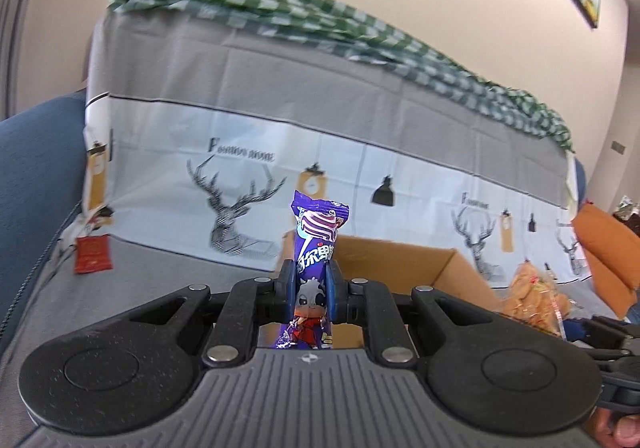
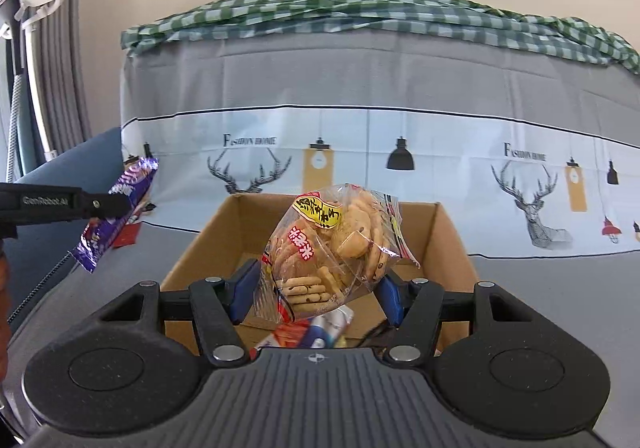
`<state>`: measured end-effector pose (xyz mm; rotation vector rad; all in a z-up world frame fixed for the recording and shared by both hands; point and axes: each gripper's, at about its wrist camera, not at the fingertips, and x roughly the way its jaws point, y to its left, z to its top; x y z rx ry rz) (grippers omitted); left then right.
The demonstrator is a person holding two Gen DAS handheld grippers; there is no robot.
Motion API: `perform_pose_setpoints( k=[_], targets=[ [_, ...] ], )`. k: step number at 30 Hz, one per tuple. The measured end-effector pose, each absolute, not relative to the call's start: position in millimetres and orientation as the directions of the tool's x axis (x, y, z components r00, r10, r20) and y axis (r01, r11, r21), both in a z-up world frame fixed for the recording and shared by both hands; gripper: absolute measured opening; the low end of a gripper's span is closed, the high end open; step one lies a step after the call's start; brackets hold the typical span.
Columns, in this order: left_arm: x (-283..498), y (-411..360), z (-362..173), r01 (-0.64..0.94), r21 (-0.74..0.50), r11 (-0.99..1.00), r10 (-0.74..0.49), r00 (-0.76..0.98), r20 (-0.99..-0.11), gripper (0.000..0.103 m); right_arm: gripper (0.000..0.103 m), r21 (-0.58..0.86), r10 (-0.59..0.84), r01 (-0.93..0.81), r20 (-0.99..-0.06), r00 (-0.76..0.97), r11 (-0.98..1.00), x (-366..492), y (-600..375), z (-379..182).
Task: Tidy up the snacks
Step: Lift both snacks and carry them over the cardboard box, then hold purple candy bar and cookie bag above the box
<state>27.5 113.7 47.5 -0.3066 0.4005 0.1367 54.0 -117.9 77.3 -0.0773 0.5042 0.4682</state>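
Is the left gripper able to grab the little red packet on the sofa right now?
Probably not yet. The left gripper is shut on the purple candy bar, so its jaws are full. The red packet itself lies uncovered.

Both views bright, even daylight; soft, weak shadows. Strong fisheye bending at the edges, corners vignetted dark. Left wrist view motion-blurred: checked cloth point(image 1: 320, 19) and deer-print cover point(image 1: 240, 175) smeared. Right wrist view sharper. Mild glare on the clear biscuit bag point(image 2: 336, 248).
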Motion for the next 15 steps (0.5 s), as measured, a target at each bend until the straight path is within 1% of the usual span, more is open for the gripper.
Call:
perform_pose_setpoints(
  k=[8, 15],
  targets=[
    [29.3, 86.1, 51.9, -0.121, -0.261, 0.958, 0.021, 0.935, -0.354, 0.016, 0.063, 0.034, 0.389, -0.428, -0.485, 0.783, 0.903, 57.8, -122.1, 73.9],
    [29.0, 74.7, 50.1, -0.075, -0.252, 0.965, -0.016, 0.94, -0.342, 0.016, 0.063, 0.029, 0.384, -0.425, -0.486, 0.785, 0.905, 59.4, -119.5, 72.2]
  ],
)
